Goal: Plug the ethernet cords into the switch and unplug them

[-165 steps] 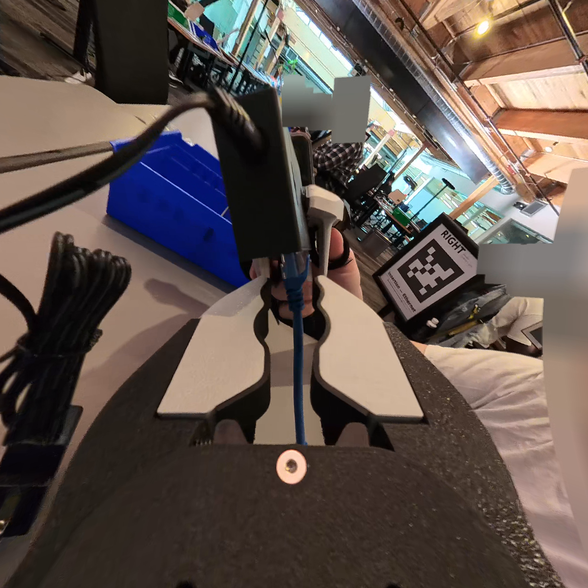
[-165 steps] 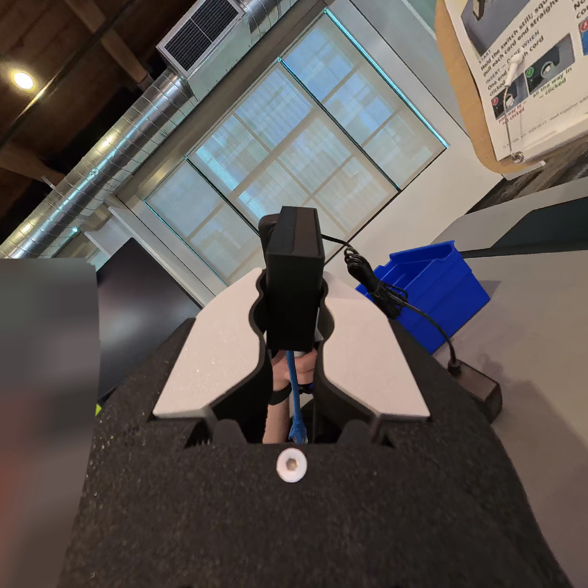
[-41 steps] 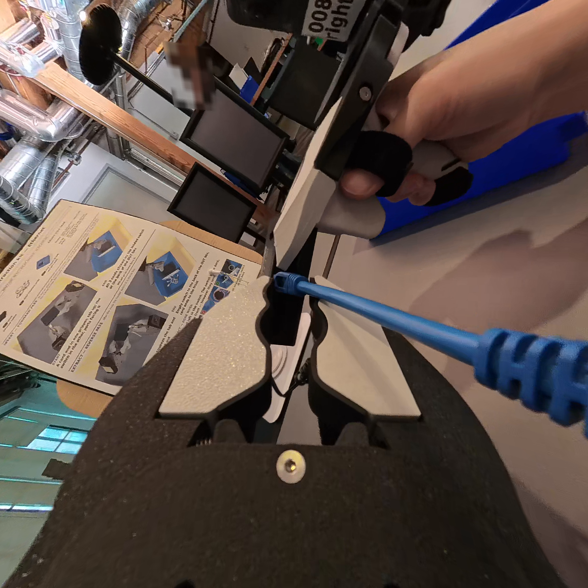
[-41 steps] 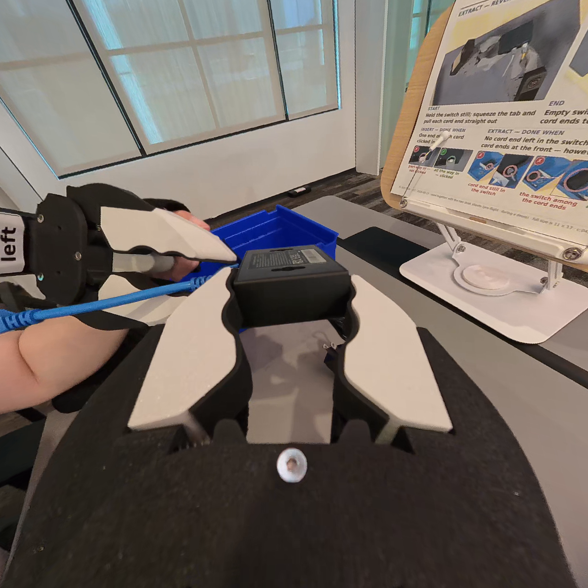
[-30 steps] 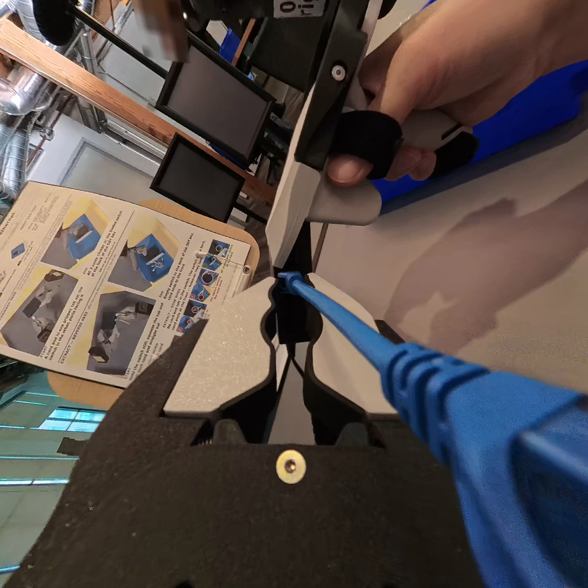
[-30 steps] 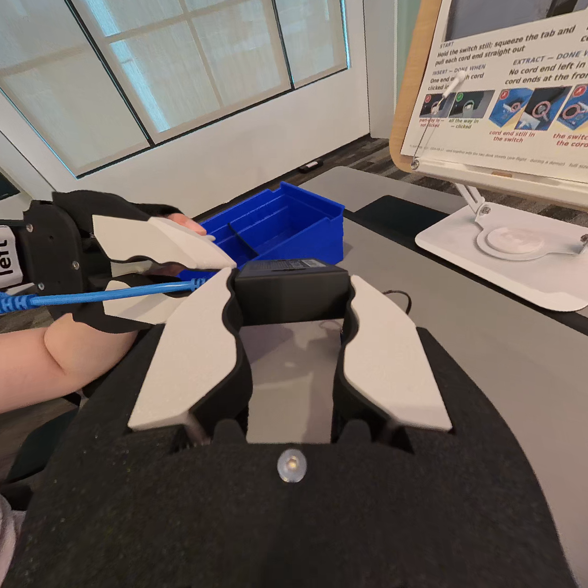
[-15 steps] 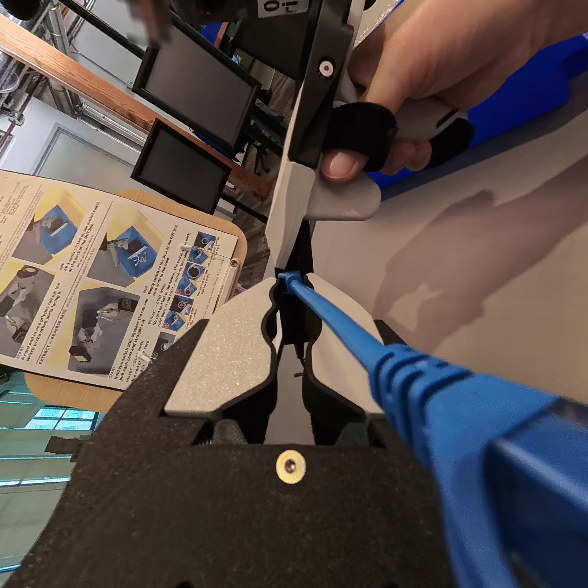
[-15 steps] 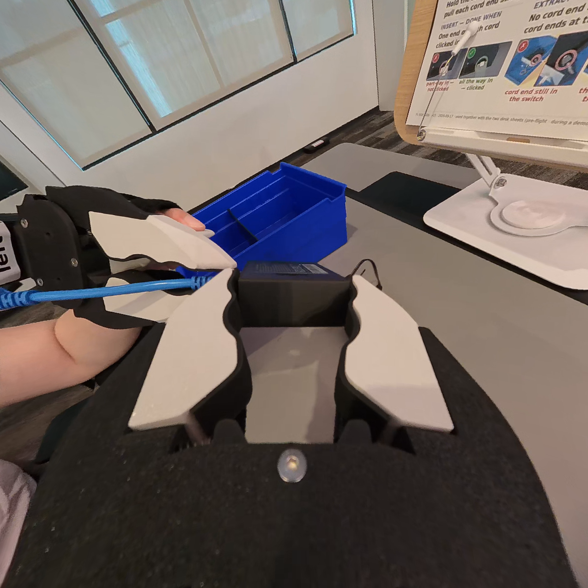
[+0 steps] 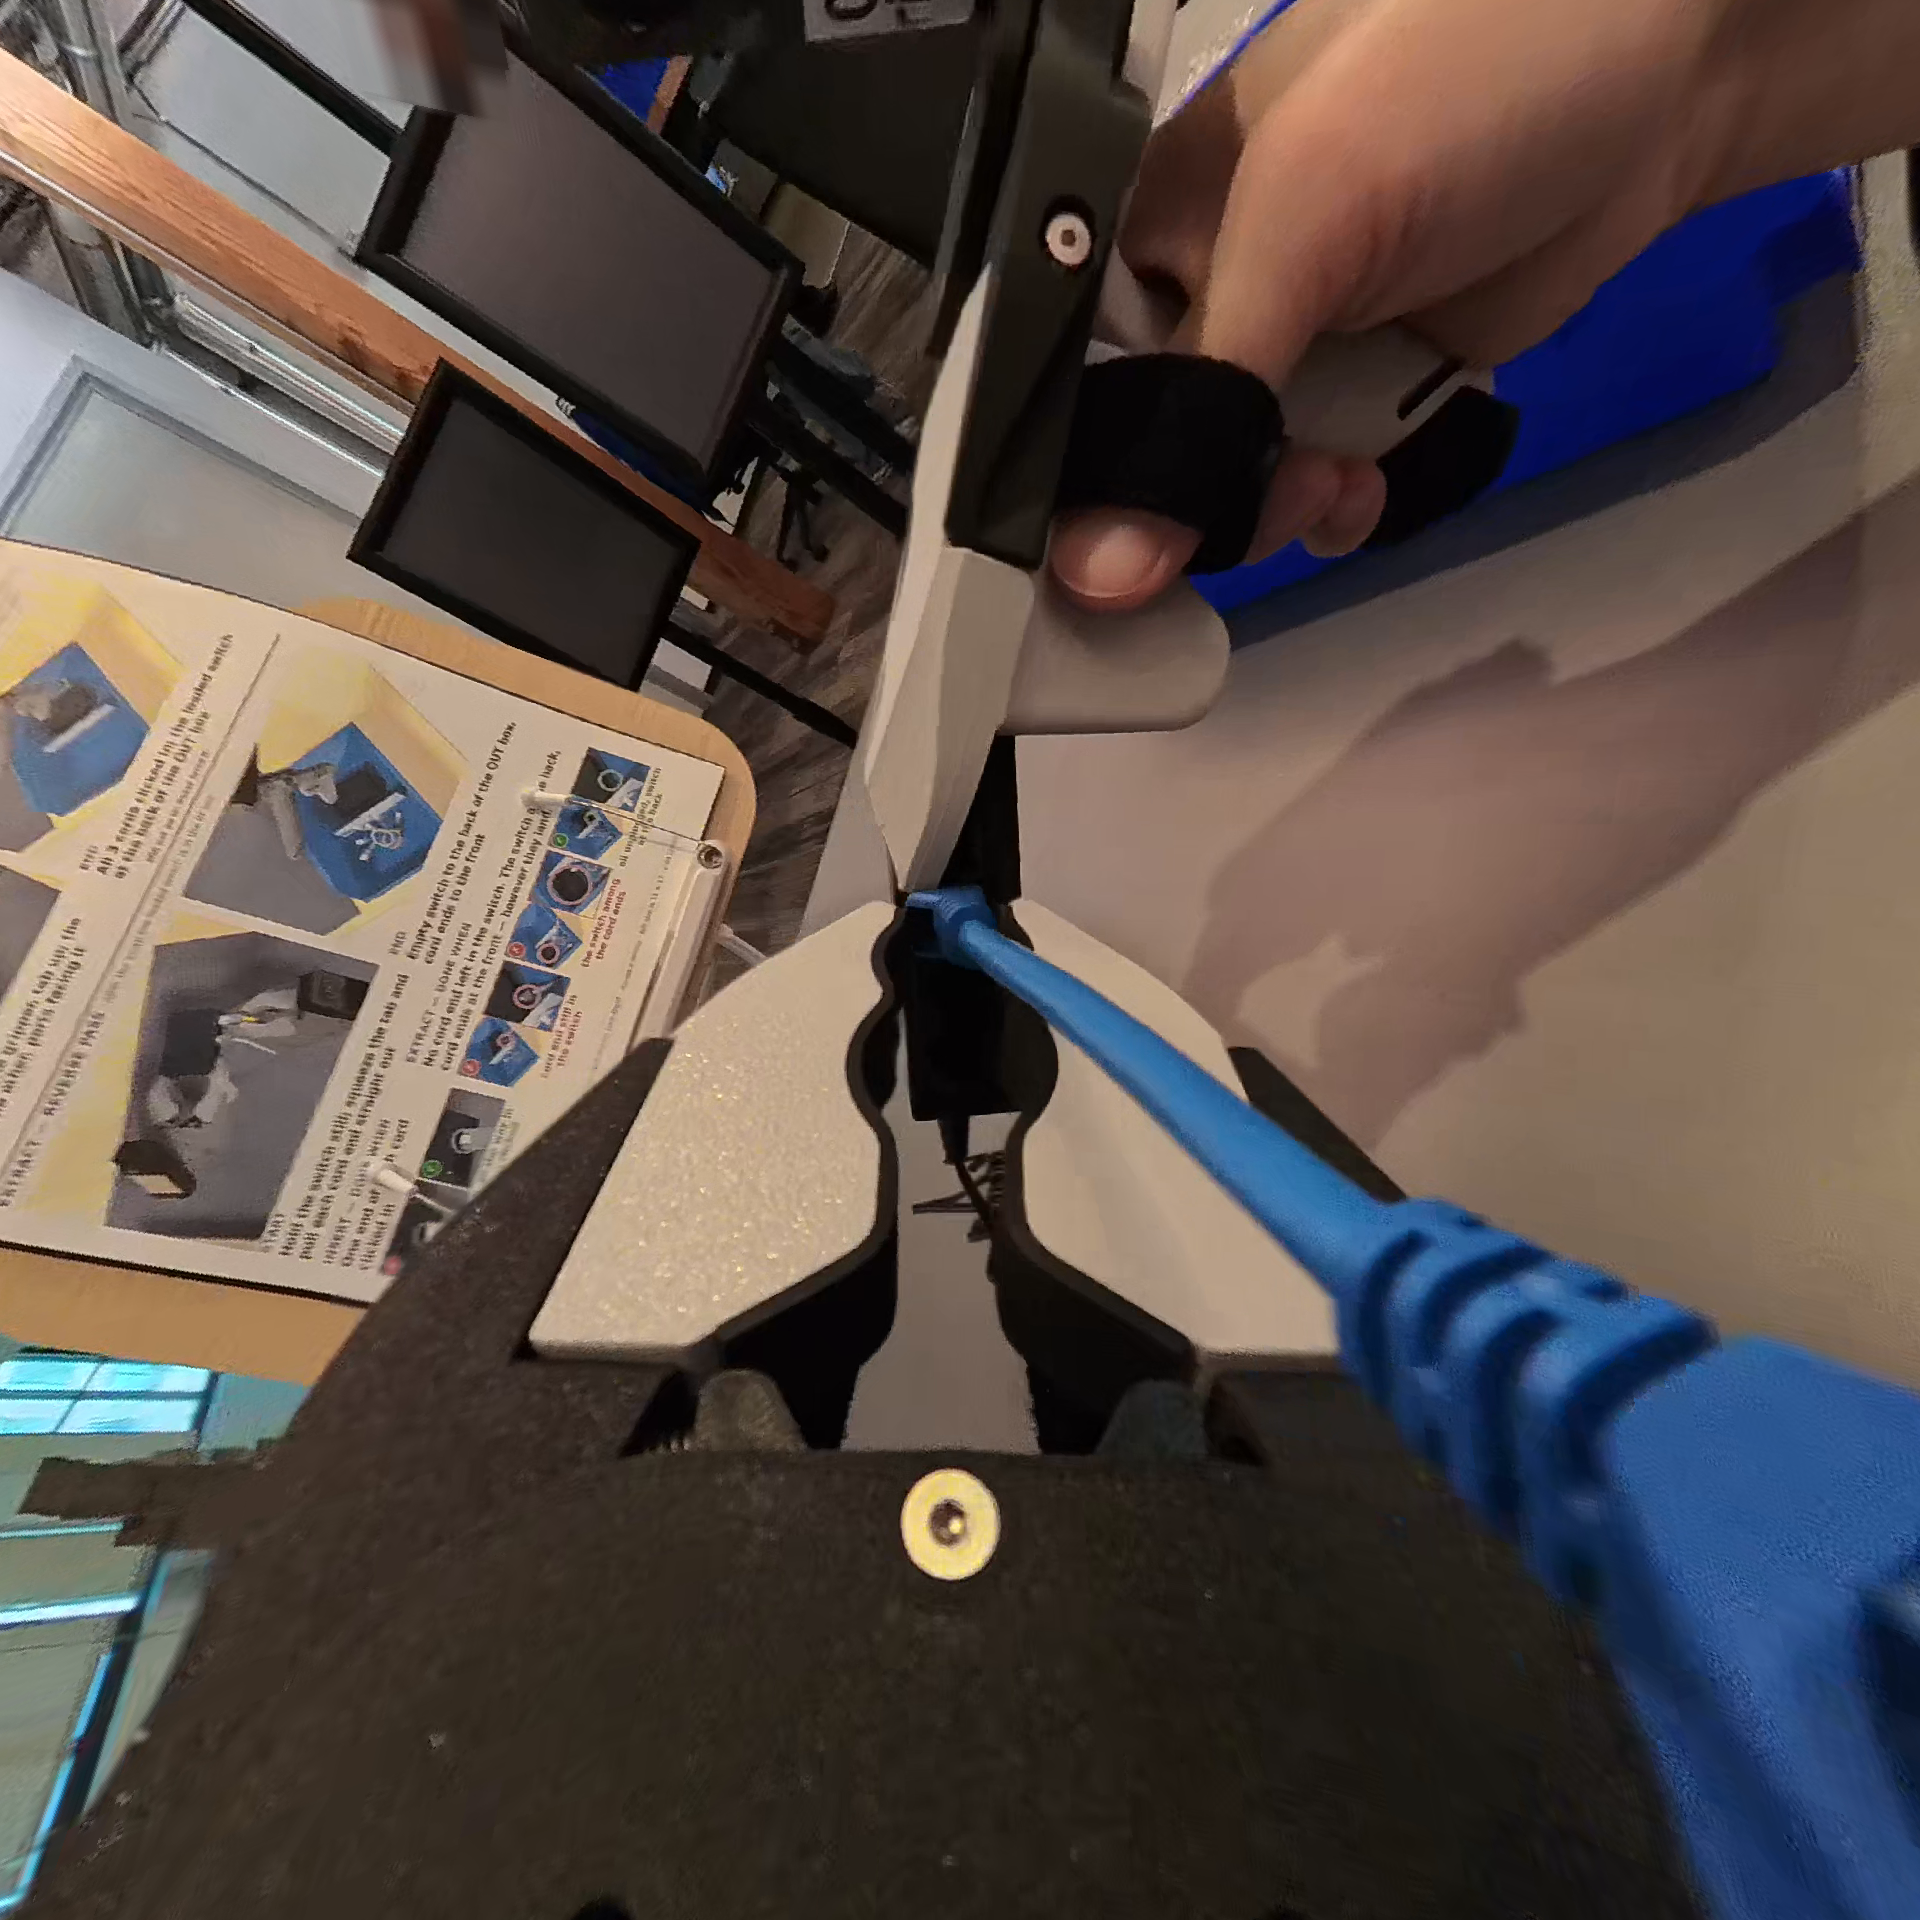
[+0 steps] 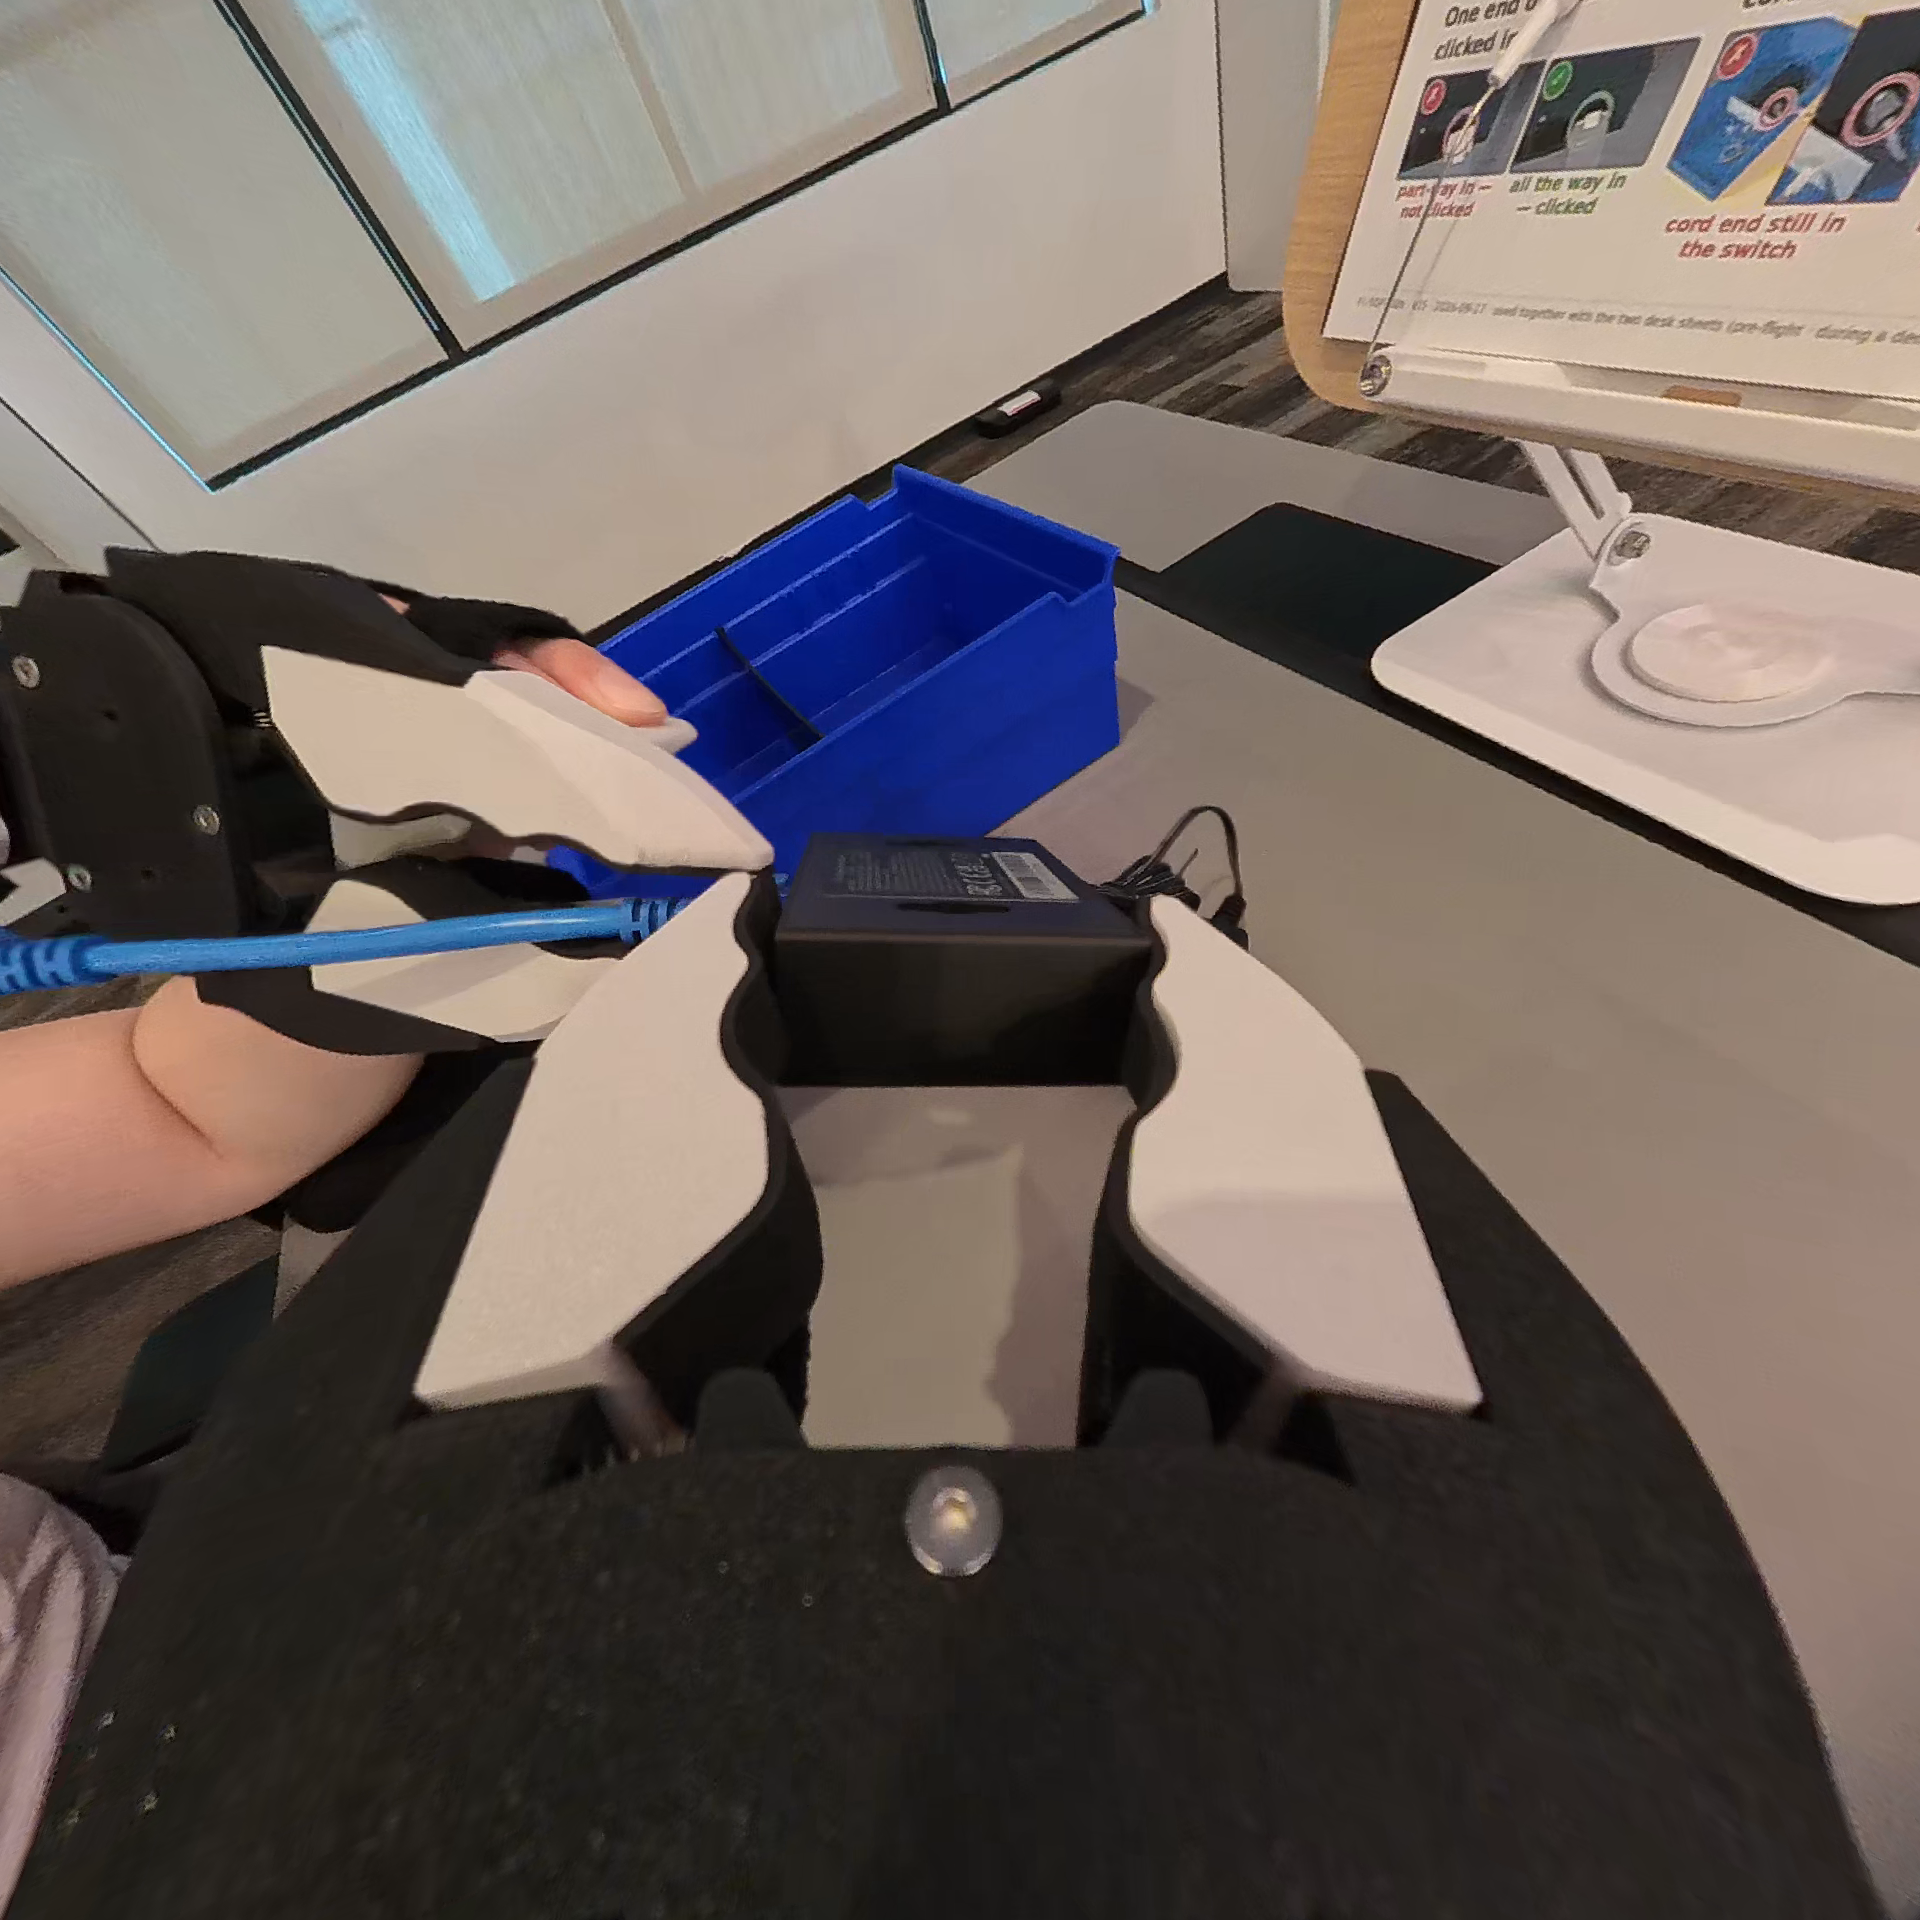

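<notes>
A grey table fills the right and centre of the right wrist view, and a blue bin with a black divider stands on it just above centre. At the upper right of that frame an instruction sheet leans on a wood-backed board with a white stand; the same sheet takes up the left side of the left wrist view. The right gripper sits at mid-frame with its jaws spread wide and clamped on the black switch, a pad pressed to each side. A thin black power cable trails from the switch's far right corner. The left gripper has its jaws nearly together, pinching the blue ethernet cord at its plug end, right against the switch's side. In the left wrist view the cord runs from centre to the lower right, where its other plug looms blurred.
</notes>
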`<state>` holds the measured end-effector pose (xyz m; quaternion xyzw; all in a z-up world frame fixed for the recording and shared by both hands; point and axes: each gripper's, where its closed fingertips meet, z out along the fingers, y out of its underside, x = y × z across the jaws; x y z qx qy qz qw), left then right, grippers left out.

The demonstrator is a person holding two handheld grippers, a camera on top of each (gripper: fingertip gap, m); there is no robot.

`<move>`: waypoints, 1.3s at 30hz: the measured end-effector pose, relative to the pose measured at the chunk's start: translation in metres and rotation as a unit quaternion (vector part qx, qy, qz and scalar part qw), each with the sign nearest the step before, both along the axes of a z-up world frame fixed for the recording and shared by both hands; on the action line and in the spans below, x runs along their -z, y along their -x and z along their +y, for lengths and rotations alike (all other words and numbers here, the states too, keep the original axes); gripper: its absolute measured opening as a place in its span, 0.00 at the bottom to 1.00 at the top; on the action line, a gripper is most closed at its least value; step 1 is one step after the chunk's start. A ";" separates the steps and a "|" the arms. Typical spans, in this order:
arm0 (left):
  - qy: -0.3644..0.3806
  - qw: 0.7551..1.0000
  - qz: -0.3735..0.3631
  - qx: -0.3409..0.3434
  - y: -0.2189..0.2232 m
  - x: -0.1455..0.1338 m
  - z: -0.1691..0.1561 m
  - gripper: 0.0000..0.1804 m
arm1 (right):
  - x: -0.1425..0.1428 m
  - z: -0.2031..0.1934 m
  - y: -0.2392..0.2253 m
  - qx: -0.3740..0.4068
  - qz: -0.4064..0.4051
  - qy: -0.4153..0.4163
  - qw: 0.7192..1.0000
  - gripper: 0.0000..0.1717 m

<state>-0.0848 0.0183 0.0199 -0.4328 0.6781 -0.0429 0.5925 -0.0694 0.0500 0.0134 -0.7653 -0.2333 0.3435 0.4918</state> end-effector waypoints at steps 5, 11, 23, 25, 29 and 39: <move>-0.015 1.000 0.016 -0.006 -0.001 0.006 0.002 0.08 | 0.005 0.001 -0.001 0.010 -0.007 0.014 1.000 0.37; -0.005 1.000 0.009 -0.014 -0.002 0.006 0.002 0.07 | 0.007 0.000 -0.001 0.000 -0.001 0.028 1.000 0.37; -0.007 1.000 0.008 -0.007 -0.002 0.003 -0.001 0.07 | 0.010 -0.010 -0.003 -0.045 -0.040 0.035 0.998 0.37; -0.006 1.000 0.021 -0.013 -0.002 0.007 0.000 0.07 | 0.012 -0.008 -0.005 -0.038 -0.056 0.029 0.997 0.37; 0.007 1.000 0.005 -0.018 -0.005 0.008 0.003 0.10 | 0.008 -0.007 -0.005 -0.022 -0.069 0.009 0.997 0.36; -0.026 0.999 -0.008 -0.027 -0.003 0.002 0.005 0.07 | 0.004 -0.005 -0.004 -0.013 -0.087 -0.026 0.996 0.37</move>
